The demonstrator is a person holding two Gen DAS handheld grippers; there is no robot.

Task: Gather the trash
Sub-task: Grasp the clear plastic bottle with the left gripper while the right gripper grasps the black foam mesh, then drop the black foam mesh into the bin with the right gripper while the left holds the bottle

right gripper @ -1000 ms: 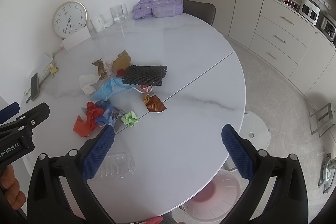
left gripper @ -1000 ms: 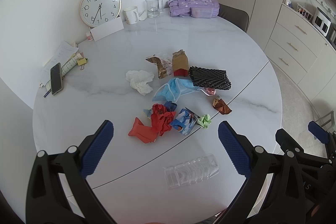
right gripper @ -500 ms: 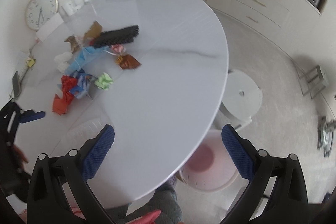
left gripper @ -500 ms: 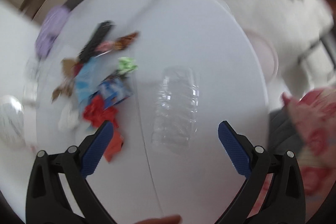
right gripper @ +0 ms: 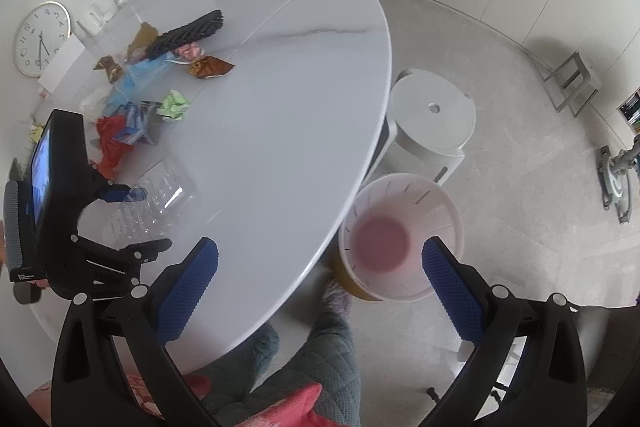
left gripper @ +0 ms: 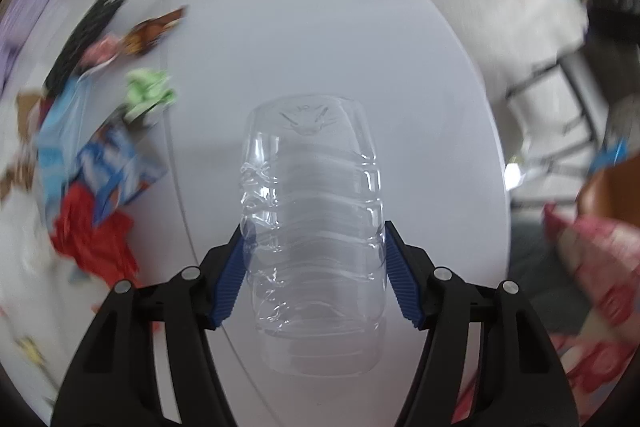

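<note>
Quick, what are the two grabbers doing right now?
Left gripper: jaws closing, blue pads touching both sides of the clear crushed plastic bottle on the white table.
Right gripper: open, holding nothing.

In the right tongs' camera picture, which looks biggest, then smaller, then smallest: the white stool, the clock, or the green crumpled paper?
1. White stool
2. Clock
3. Green crumpled paper

That is only how they look; the stool stands on the floor, so true sizes stay unsure.

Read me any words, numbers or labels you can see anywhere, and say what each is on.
"12", "3", "6", "9" and the other hour numerals: round gold-rimmed wall clock.
Small white print: black left gripper body, too small to read.
Blue-and-white crumpled wrapper: blurred, unreadable.
Clear plastic bottle: embossed mark only, no words.
</note>
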